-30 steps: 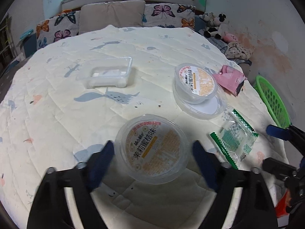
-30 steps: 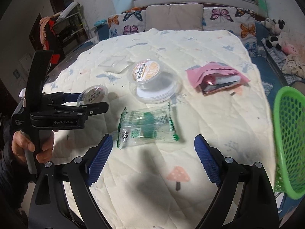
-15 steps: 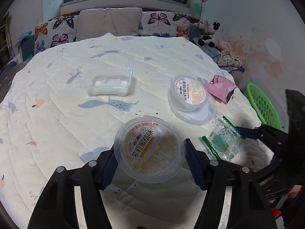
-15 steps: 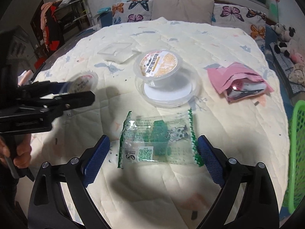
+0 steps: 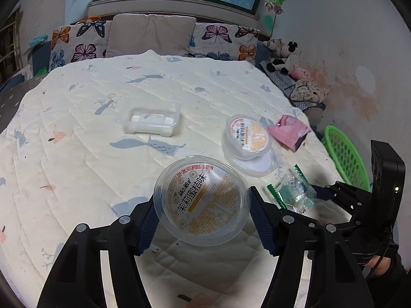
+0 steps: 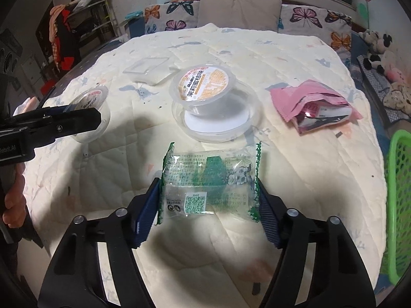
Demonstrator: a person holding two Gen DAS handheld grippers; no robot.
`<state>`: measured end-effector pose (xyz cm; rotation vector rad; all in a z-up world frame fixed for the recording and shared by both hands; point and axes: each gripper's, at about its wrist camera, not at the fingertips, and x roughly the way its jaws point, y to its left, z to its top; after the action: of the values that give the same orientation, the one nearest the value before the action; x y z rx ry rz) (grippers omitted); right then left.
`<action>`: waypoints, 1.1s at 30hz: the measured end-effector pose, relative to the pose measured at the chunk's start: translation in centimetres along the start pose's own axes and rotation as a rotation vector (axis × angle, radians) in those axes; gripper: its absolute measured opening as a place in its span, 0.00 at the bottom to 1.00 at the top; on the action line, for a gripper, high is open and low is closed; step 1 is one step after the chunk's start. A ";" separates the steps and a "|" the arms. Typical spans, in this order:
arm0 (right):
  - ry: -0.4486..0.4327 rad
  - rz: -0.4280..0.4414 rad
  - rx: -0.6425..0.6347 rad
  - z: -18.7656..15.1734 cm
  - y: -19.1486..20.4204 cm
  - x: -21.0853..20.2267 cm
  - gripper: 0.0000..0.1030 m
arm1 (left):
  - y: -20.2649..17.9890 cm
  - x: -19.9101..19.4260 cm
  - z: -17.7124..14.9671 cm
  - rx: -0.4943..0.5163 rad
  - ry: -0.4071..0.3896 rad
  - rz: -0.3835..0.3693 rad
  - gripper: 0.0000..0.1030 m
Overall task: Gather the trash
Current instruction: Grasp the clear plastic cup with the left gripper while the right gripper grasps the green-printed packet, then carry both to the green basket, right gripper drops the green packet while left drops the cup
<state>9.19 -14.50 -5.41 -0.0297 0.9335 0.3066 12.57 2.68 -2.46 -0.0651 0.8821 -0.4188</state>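
Observation:
My left gripper [image 5: 203, 220] is shut on a clear plastic cup [image 5: 201, 200] with an orange printed label and holds it tilted, just above the quilt. From the right wrist view the same cup [image 6: 90, 107] shows at the left, in that gripper's black fingers. The jaws of my right gripper [image 6: 208, 210] are closing on a clear and green snack wrapper [image 6: 209, 184] that lies on the quilt. Its blue pads touch the wrapper's two serrated ends.
A second labelled cup [image 6: 203, 87] stands in a clear round lid. A pink wrapper [image 6: 313, 102] lies to its right, a clear rectangular tray [image 6: 149, 69] farther back. A green mesh basket [image 6: 399, 205] hangs off the bed's right edge. Cushions line the far side.
The left gripper closed on the labelled cup and lifted it off the quilt. The right gripper came down over the green wrapper and its jaws narrowed onto the wrapper's ends.

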 end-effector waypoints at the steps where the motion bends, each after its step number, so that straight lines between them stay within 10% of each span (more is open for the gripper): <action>1: -0.004 0.001 0.002 -0.1 -0.2 -0.3 0.62 | -0.2 -0.1 0.0 -0.001 -0.003 -0.002 0.61; 33: -0.172 -0.244 0.330 -7.6 -17.1 -13.2 0.59 | -15.6 1.8 3.1 0.215 0.002 -0.159 0.62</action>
<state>0.53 -35.30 -1.30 0.1821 0.7906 -0.0720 10.80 -12.64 1.74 0.0638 0.8321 -0.6602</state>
